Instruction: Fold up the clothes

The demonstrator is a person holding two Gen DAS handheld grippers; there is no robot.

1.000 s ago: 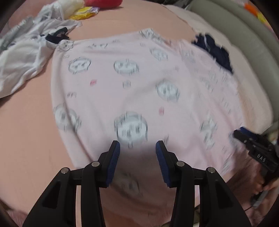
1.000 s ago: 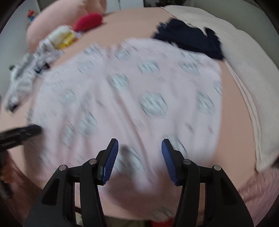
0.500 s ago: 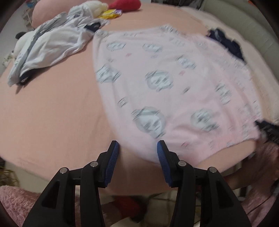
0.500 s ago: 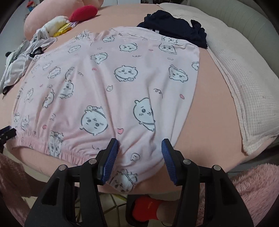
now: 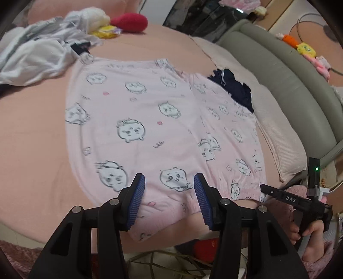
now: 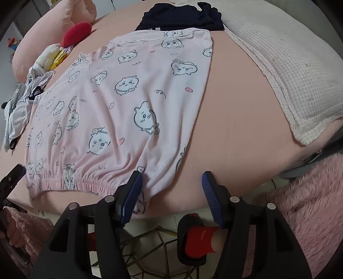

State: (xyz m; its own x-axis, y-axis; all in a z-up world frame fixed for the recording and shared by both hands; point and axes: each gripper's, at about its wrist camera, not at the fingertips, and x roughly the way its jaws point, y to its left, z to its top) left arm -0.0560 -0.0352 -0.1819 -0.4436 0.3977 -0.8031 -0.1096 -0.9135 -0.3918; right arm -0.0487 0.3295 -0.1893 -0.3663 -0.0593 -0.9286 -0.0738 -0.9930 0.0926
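The bed [image 5: 32, 150] carried the pink printed shorts [image 5: 150, 120] spread flat, waistband nearest. Soft, light and limp, they looked best pinched at the elastic's corners. Left claw [image 5: 169, 198] and right claw [image 6: 171, 195] hung wide, holding nothing.

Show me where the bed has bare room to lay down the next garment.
Bare sheet lies right of the pink pajama shorts, up to the waffle blanket, and left of them, below the white clothes pile. The far end is crowded: navy garment, red plush, yellow toy. Left gripper and right gripper hang open at the near edge.
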